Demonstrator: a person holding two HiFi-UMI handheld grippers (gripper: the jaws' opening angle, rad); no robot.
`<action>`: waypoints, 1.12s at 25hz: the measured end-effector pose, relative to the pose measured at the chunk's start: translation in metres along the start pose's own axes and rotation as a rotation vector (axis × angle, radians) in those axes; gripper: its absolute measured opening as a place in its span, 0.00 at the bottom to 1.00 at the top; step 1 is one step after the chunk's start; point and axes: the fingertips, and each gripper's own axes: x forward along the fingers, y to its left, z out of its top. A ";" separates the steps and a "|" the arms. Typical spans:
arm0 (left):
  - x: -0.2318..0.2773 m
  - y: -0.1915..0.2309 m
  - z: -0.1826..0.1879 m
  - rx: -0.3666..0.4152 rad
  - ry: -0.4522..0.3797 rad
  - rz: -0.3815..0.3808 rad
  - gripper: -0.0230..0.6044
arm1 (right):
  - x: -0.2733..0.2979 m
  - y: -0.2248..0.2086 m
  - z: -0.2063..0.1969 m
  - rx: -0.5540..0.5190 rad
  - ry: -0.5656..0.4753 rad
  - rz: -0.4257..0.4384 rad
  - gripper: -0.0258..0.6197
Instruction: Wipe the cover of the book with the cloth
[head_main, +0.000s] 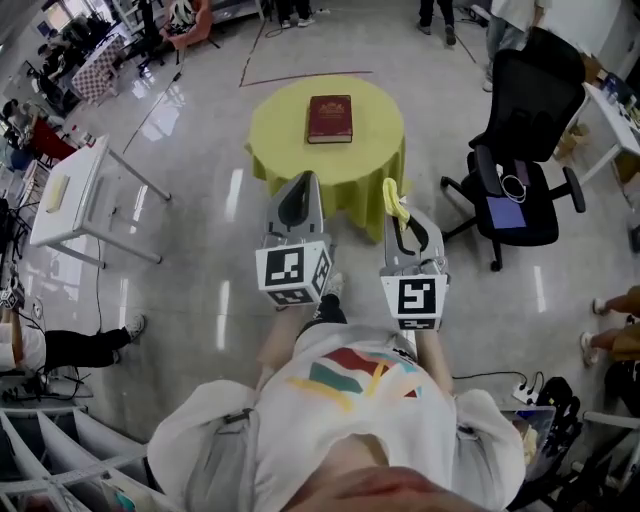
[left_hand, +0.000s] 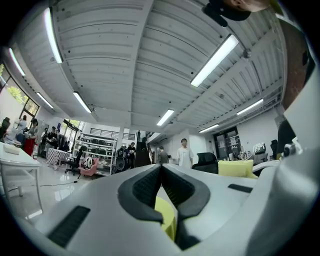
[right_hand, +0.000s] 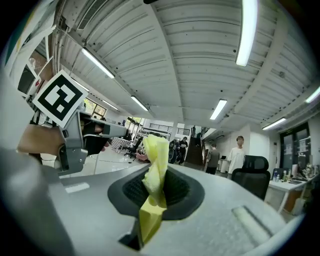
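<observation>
The right gripper (head_main: 400, 222) pinches the yellow cloth (head_main: 392, 198). The left gripper (head_main: 302, 182) is pressed shut. The red book (head_main: 329, 118) lies in the middle of the table (head_main: 372, 152).

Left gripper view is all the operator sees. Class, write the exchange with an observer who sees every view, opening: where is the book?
Observer: The book lies closed on the round yellow-covered table.
Operator: Who has the cloth?
Observer: The right gripper is shut on the yellow cloth.
Operator: Is anything on the cover?
Observer: No, the dark red cover faces up with nothing on it.
</observation>
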 end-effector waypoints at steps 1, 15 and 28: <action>0.011 0.006 0.005 -0.006 -0.009 -0.008 0.06 | 0.013 -0.002 0.005 0.001 -0.006 -0.004 0.09; 0.158 0.119 0.010 -0.037 -0.018 -0.059 0.06 | 0.206 -0.009 0.034 0.037 -0.013 -0.026 0.09; 0.241 0.158 -0.010 -0.003 0.002 -0.090 0.06 | 0.302 -0.034 0.029 -0.015 0.069 -0.084 0.09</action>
